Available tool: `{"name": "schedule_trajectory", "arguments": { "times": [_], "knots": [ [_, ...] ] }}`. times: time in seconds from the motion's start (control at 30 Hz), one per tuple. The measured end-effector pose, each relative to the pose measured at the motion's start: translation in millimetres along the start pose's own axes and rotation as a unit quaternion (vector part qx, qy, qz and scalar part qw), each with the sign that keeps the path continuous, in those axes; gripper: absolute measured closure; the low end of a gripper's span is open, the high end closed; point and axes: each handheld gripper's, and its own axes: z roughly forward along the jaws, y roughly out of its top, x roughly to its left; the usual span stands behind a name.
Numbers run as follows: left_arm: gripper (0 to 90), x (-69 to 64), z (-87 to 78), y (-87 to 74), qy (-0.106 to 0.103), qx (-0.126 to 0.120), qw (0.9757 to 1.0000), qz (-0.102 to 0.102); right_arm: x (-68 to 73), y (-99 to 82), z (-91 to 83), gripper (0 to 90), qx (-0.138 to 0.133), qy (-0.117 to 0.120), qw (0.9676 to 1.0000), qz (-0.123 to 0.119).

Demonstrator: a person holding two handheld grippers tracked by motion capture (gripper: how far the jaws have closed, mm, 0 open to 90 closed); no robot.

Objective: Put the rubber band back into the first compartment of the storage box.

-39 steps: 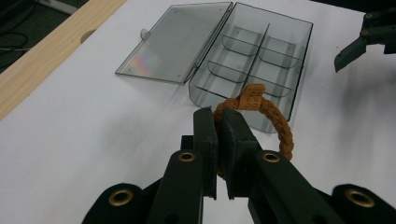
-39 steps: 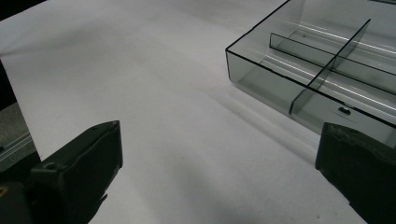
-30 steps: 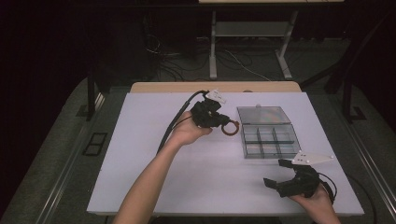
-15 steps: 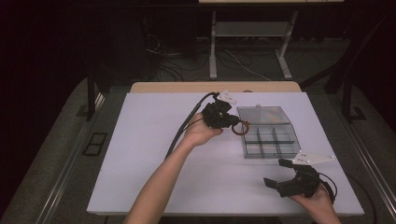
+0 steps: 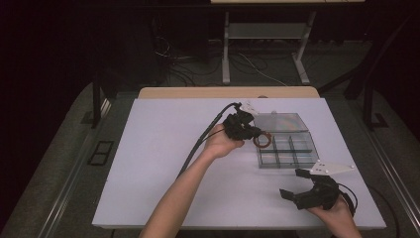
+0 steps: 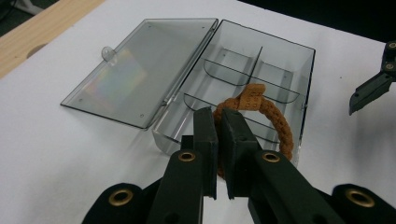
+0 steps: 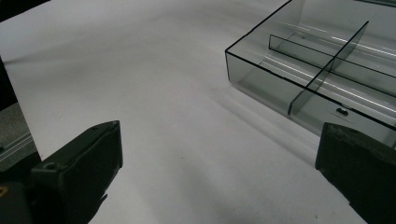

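The left hand-held gripper [image 5: 253,132] is closed on a brown braided ring [image 5: 262,141], its jaws pinching the near side of the loop so that the ring hangs beyond the jaw tips. In the left gripper view the ring [image 6: 261,116] stands nearly upright over the near corner of the clear compartment box [image 6: 261,74], its knotted band at the top, its lower edge close to the box rim; whether it touches the rim cannot be told.

The box [image 5: 287,148] rests on the white counter [image 5: 163,148], its lid [image 5: 280,121] folded flat on the far side. Dividers split it into small cells, all apparently vacant. Seen from above, the ring lies at the box's left edge, beside the left column of cells.

The relation that governs the coming move: the nearest cell lies just beyond and below the ring, along the line in which the left jaws point. The ring's plane stands on edge, so it would likely need to tip flat, or drop edge-on, to settle between the dividers.

The right hand-held gripper [image 5: 302,191] rests near the counter's front edge, on the near side of the box and well apart from the ring, jaws spread and holding nothing. The left hand is plainly the nearer.
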Motion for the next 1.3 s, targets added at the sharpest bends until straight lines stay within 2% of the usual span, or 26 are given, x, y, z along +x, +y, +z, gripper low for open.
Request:
{"name": "schedule_trajectory", "arguments": {
  "times": [0.2, 0.27, 0.3, 0.5, 0.57, 0.6, 0.73, 0.83, 1.0, 1.07, 1.13, 1.17, 1.3],
  "knots": [
    [83.4, -4.0, 10.5, -0.7, -0.007, 0.002, 1.0000, -0.002, 0.1, 0.0, 0.1, 0.8, 0.000, 0.000, 1.0000, -0.001],
    [83.4, -4.1, 14.0, -1.3, -0.009, 0.006, 0.9999, 0.005, 0.1, 0.0, 0.1, 0.8, 0.001, 0.001, 1.0000, -0.001],
    [83.4, -5.5, 16.5, -1.9, -0.009, 0.005, 0.9999, -0.001, 0.0, 0.0, 0.2, 0.8, 0.001, 0.001, 1.0000, -0.002],
    [83.3, -10.1, 29.1, -6.7, -0.015, 0.017, 0.9997, 0.001, 0.2, 0.0, 0.1, 0.8, 0.002, 0.001, 1.0000, -0.001],
    [83.3, -12.0, 33.8, -8.2, -0.018, 0.014, 0.9997, -0.003, 0.2, -0.1, 0.1, 0.8, 0.002, 0.001, 1.0000, -0.001],
    [83.3, -11.7, 34.9, -8.5, -0.020, 0.020, 0.9996, 0.003, 0.2, -0.1, 0.1, 0.8, 0.002, 0.001, 1.0000, -0.001],
    [83.1, -13.7, 40.2, -9.8, -0.020, 0.021, 0.9996, 0.000, 0.1, -0.2, 0.1, 0.8, 0.001, 0.001, 1.0000, -0.003],
    [82.8, -13.5, 42.1, -10.8, -0.020, 0.026, 0.9995, 0.006, 0.0, -0.2, 0.2, 0.8, 0.002, 0.000, 1.0000, -0.002],
    [81.9, -13.8, 47.0, -12.8, -0.024, 0.026, 0.9994, -0.001, 0.2, 0.3, 1.0, 0.8, 0.002, 0.000, 1.0000, -0.005],
    [78.3, -13.2, 48.2, -13.3, -0.023, 0.027, 0.9994, -0.001, 0.6, 0.2, 1.0, 0.8, 0.004, 0.001, 1.0000, -0.004],
    [64.2, -13.4, 49.2, -13.8, -0.019, 0.024, 0.9995, -0.004, 0.7, 0.1, 0.6, 0.8, 0.004, 0.001, 1.0000, -0.002],
    [61.0, -13.4, 48.8, -14.1, -0.020, 0.023, 0.9995, -0.004, 0.6, 0.1, 0.3, 0.8, 0.004, 0.001, 1.0000, -0.001],
    [53.3, -12.2, 43.5, -13.3, -0.025, 0.016, 0.9995, -0.011, 0.1, -0.1, 0.3, 0.8, 0.003, 0.000, 1.0000, -0.001]
  ]
}}
